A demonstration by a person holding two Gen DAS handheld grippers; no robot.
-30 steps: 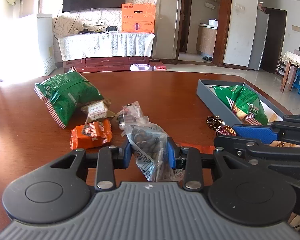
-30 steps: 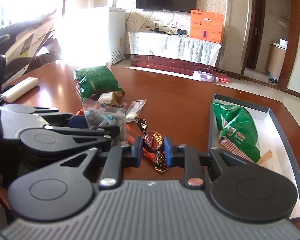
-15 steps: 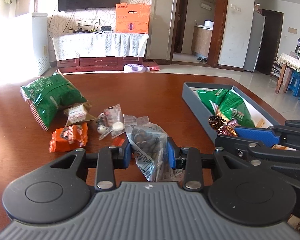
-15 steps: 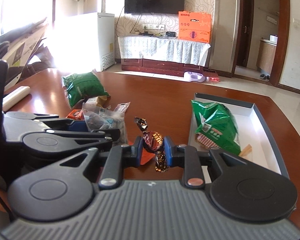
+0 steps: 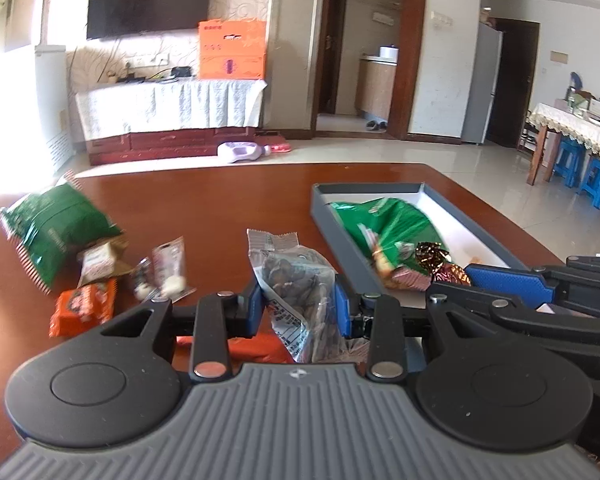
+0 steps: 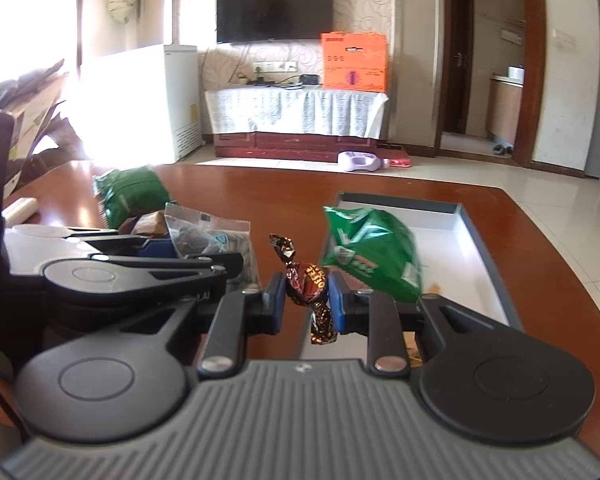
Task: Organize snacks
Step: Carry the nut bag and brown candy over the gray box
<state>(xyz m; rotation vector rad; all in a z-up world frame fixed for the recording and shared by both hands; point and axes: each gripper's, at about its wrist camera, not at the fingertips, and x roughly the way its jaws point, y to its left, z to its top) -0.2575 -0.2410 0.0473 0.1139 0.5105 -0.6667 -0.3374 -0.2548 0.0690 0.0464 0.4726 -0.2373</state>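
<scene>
My left gripper is shut on a clear packet of dark nuts, held above the brown table. To its right, my right gripper is shut on a brown foil-wrapped candy, just before the near end of the grey tray. A green snack bag lies inside the tray. In the left wrist view the candy and the right gripper's blue finger hang over the tray's near part.
On the table to the left lie another green bag, an orange packet, a brown packet and a small clear packet. A white remote-like bar rests at far left.
Both grippers have carried their snacks rightward toward the tray. The tray and its green bag now sit closer and more centred; the loose snacks have slid left in view.
</scene>
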